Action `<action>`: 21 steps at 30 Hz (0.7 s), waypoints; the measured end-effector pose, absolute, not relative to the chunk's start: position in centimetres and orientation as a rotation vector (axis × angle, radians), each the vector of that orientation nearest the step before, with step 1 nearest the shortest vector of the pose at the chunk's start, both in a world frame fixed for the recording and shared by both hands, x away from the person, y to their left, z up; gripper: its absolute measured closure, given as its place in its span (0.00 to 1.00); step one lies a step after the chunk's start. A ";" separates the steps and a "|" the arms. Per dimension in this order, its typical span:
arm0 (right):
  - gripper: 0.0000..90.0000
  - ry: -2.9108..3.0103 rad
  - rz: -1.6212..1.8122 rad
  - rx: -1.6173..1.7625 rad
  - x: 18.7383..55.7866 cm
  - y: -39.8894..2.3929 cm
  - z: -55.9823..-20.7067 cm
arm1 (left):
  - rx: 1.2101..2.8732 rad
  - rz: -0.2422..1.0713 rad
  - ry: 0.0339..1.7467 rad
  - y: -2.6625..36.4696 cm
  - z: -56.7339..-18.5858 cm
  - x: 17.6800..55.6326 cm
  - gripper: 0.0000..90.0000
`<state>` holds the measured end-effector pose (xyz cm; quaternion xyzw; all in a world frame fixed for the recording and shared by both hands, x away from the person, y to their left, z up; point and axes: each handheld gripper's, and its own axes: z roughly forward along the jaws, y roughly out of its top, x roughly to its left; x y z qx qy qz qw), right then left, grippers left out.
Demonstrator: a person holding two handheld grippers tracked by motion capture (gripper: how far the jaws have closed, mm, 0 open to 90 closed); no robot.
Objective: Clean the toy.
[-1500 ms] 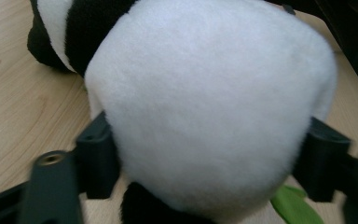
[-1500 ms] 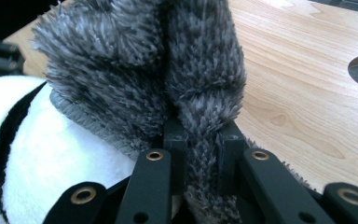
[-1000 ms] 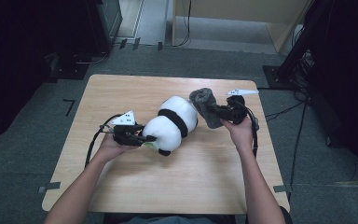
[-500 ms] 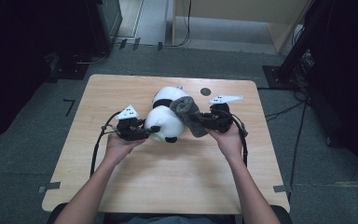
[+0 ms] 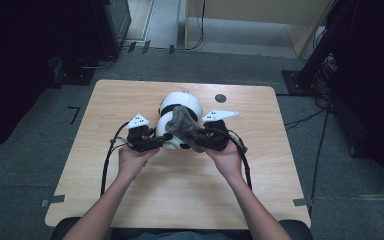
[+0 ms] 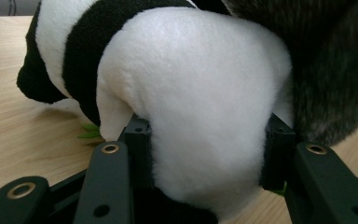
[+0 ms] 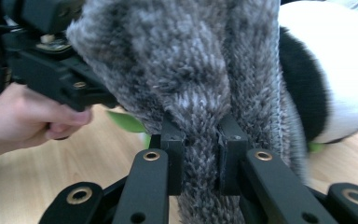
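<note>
A black-and-white panda plush point(image 5: 182, 102) lies mid-table, its near white end toward me. My left gripper point(image 5: 161, 139) is shut on that white end; in the left gripper view the pads point(image 6: 137, 135) press into the white fur point(image 6: 200, 93). My right gripper point(image 5: 201, 139) is shut on a grey fuzzy cloth point(image 5: 182, 127), which drapes over the panda's near end. In the right gripper view the cloth point(image 7: 191, 60) rises from between the pads point(image 7: 172, 154), with the panda point(image 7: 340, 70) behind it and the left gripper point(image 7: 56, 70) at the left.
The wooden table point(image 5: 180, 200) has bare surface in front of both hands and on both sides. A small dark round mark point(image 5: 220, 98) sits behind the panda on the right. Green leaf bits point(image 7: 126, 122) poke out under the panda. Cables trail from both grippers.
My right gripper has carried the grey cloth leftward from beside the panda onto its near end. The panda has turned from lying slantwise to pointing away from me. The left gripper shifted slightly right.
</note>
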<state>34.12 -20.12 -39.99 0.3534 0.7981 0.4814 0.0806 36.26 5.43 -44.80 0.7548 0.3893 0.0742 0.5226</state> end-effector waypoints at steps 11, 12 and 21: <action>0.87 2.529 1.362 0.949 32.8 -16.3 -42.6 | 1.754 0.170 0.988 5.0 -44.4 35.9 0.57; 0.87 2.527 1.352 0.932 32.7 -16.1 -42.8 | 1.752 0.167 0.992 5.0 -44.3 35.8 0.57; 0.88 2.571 1.249 0.893 33.0 -16.0 -45.2 | 1.716 0.124 1.032 5.6 -44.3 36.2 0.57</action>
